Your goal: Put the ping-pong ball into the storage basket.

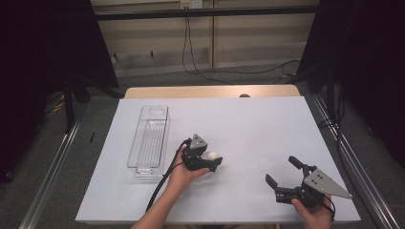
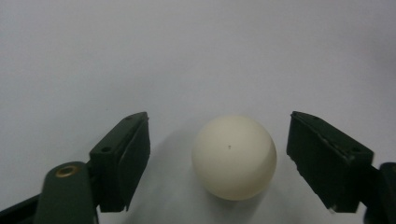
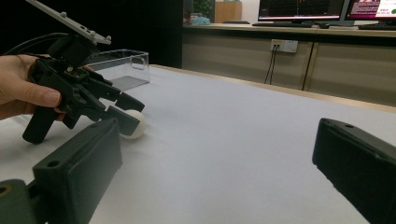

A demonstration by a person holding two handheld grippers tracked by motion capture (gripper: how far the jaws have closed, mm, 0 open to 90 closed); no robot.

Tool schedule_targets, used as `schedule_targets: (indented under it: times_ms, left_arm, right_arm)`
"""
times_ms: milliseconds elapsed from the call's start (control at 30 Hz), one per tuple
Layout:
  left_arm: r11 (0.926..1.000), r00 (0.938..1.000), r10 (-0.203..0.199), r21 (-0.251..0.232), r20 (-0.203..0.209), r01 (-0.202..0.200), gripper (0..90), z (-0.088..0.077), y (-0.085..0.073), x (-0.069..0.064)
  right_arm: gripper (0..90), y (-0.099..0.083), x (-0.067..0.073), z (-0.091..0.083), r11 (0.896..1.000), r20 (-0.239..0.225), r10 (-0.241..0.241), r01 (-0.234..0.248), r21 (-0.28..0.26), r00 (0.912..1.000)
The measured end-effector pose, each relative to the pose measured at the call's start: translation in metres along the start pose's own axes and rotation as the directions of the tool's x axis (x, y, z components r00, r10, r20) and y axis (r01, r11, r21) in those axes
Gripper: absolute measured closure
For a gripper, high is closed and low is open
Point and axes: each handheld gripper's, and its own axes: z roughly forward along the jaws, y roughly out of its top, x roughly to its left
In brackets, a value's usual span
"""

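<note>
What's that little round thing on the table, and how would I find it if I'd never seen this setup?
Start at the white table and find the clear plastic bin on its left side. Just right of the bin, the left tool is held open around a small ball resting on the surface. It is the only round, cream-white thing there.

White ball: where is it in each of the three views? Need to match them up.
High view: white ball at centre, between the left tongs, right of the clear bin.
Left gripper view: low centre, between both jaws, touching neither.
Right gripper view: left of centre, partly behind the left tongs.
Shared landmark: the left tongs around the ball.
</note>
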Motion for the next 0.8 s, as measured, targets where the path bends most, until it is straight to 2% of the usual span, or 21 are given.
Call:
schedule_targets:
  times_ms: [200, 333, 433, 667, 700, 800]
  left_arm:
    - [1.0, 1.0, -0.004, -0.001, 0.007, 0.004, 29.9, 0.0009, -0.0002, 0.0]
    - [0.9999, 1.0, 0.0, 0.017, 0.008, 0.0, 33.2, 0.0012, -0.0002, -0.0001]
    - [0.9999, 0.9999, -0.014, 0.007, 0.005, 0.014, 35.2, 0.0021, -0.0005, -0.0005]
    - [0.9996, 1.0, -0.006, 0.028, 0.004, 0.006, 39.7, 0.0017, -0.0001, -0.001]
    - [0.9992, 0.9999, 0.01, 0.04, 0.005, -0.01, 39.9, 0.0011, 0.0001, -0.0001]
    - [0.9994, 0.9999, 0.006, 0.035, 0.009, -0.007, 40.4, 0.0022, -0.0002, -0.0013]
  right_arm:
    - [0.9, 0.0001, -0.0002, -0.0001, 1.0, 0.0, 0.001, -0.001, 0.001, 1.0]
    - [0.9, 0.0, 0.0003, 0.0002, 1.0, -0.001, 0.003, -0.003, 0.0, 1.0]
    - [1.0, 0.0001, 0.0001, 0.0003, 1.0, 0.0, -0.001, 0.001, -0.001, 1.0]
    - [1.0, 0.0002, -0.0004, -0.0001, 1.0, -0.003, -0.001, 0.001, 0.001, 1.0]
    - [1.0, 0.0003, -0.0002, 0.0002, 1.0, -0.003, -0.003, 0.003, -0.002, 1.0]
    - [1.0, 0.0003, 0.0002, 0.0003, 1.0, -0.002, -0.002, 0.002, -0.002, 1.0]
